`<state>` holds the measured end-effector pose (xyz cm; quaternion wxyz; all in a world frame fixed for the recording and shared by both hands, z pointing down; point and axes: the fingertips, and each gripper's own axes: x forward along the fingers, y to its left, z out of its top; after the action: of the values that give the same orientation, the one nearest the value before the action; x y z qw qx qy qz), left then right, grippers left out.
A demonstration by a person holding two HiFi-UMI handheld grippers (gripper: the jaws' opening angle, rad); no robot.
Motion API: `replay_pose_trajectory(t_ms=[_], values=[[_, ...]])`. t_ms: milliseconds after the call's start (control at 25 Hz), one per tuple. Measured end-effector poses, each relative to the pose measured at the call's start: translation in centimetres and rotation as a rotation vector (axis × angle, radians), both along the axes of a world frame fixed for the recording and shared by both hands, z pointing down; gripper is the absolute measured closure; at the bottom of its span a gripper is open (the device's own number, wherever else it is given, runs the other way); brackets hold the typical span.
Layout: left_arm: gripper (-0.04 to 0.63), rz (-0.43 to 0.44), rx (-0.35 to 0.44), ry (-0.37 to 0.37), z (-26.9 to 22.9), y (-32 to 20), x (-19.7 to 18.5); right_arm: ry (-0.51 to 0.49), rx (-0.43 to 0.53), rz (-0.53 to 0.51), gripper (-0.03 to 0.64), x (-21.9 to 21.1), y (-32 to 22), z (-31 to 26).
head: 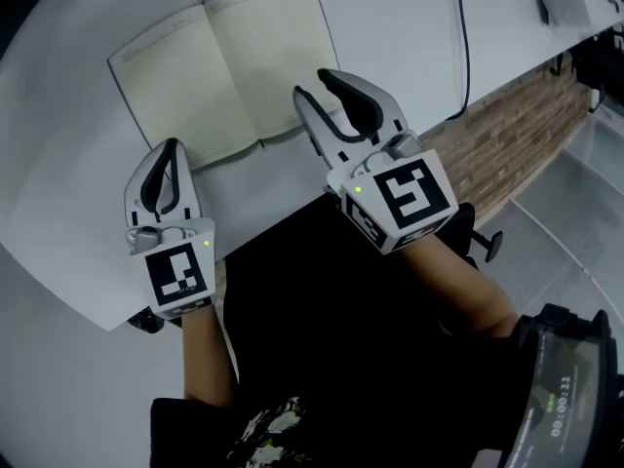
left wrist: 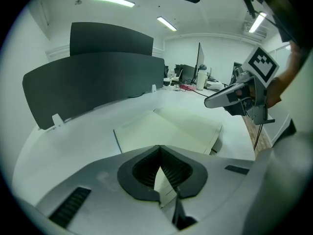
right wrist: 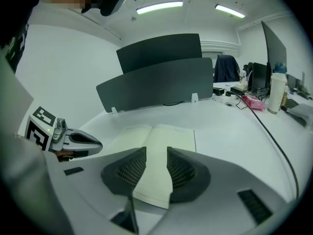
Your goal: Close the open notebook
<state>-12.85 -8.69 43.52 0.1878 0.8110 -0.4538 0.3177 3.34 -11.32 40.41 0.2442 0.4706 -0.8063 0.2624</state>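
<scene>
The open notebook (head: 229, 66) lies flat by the desk's (head: 409, 27) front edge, right gripper (head: 312, 82) spread empty over its right page, left gripper (head: 168, 149) closed, empty, beside it; a shallow bite may crease one sheet.

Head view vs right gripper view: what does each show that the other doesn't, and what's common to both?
Head view only: the marker cube on the right gripper, the person's right forearm, and the brick-patterned floor past the table edge.

Right gripper view only: dark partition screens, ceiling lights, a white bottle, and that gripper's jaws standing apart with nothing between the pads.

Both: the open notebook lying flat on the white table, the left gripper, and the black cable.
</scene>
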Motion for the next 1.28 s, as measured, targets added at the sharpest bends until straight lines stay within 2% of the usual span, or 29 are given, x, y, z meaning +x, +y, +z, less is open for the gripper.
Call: replay_pose_trajectory(t_ms=[200, 360, 600, 760, 1000, 1160, 1280], values=[[0.588, 0.005, -0.086, -0.002, 2.4, 0.0, 0.9, 0.024, -0.043, -0.021, 0.431, 0.9, -1.2, 1.7], [0.588, -0.003, -0.131, -0.005, 3.7, -0.3, 0.2, 0.048, -0.073, 0.016, 0.425, 1.5, -2.4, 2.8], [0.588, -0.009, -0.107, 0.018, 3.4, -0.3, -0.3, 0.069, -0.135, 0.090, 0.422, 3.1, -2.7, 4.3], [0.588, 0.007, -0.110, -0.019, 3.5, -0.3, -0.3, 0.075, -0.191, 0.136, 0.410, 4.5, -2.5, 5.6], [0.588, 0.026, -0.094, -0.034, 3.2, -0.3, 0.0, 0.057, -0.203, 0.140, 0.407, 4.4, -2.4, 6.0], [0.588, 0.023, -0.090, -0.026, 3.0, -0.4, 0.1, 0.022, -0.211, 0.193, 0.407, 4.6, -2.6, 6.1], [0.588, 0.023, -0.088, -0.041, 3.1, -0.3, 0.0, 0.042, -0.208, 0.190, 0.407, 4.3, -2.5, 6.1]])
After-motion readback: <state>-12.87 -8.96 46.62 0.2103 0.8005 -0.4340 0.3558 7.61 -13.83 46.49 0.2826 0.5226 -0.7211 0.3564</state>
